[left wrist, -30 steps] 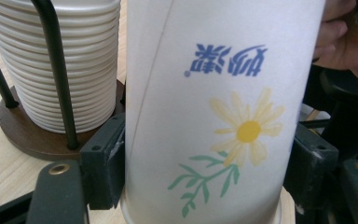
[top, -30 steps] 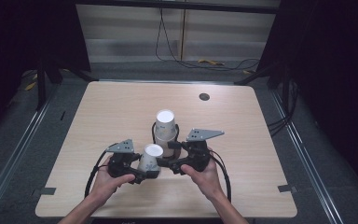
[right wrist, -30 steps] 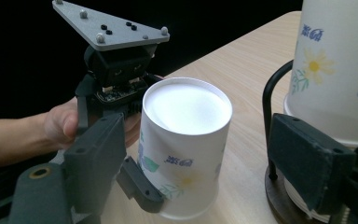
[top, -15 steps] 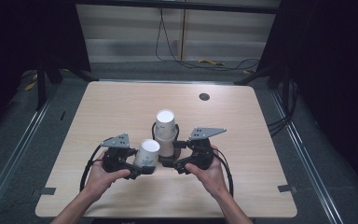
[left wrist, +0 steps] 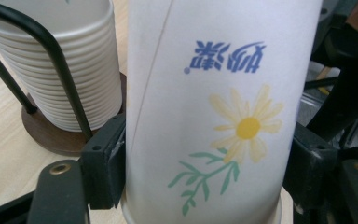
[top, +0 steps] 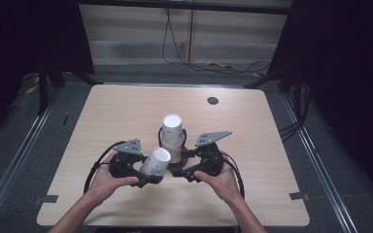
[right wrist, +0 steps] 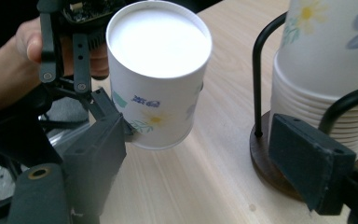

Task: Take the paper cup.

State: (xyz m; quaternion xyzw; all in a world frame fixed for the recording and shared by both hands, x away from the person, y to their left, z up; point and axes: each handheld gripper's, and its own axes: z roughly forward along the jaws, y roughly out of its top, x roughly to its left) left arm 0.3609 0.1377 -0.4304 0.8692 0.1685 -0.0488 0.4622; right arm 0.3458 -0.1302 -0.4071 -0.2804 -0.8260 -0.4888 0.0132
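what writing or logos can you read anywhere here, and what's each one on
Blue brush-style Chinese characters, printed upside down on the paper cup above its daisy picture, held in the left gripper: too stylised to quote with confidence.
The same blue print on that cup in the right gripper view: too small and blurred to read.
Stack of cups in the wire holder: flower pictures, no legible text.
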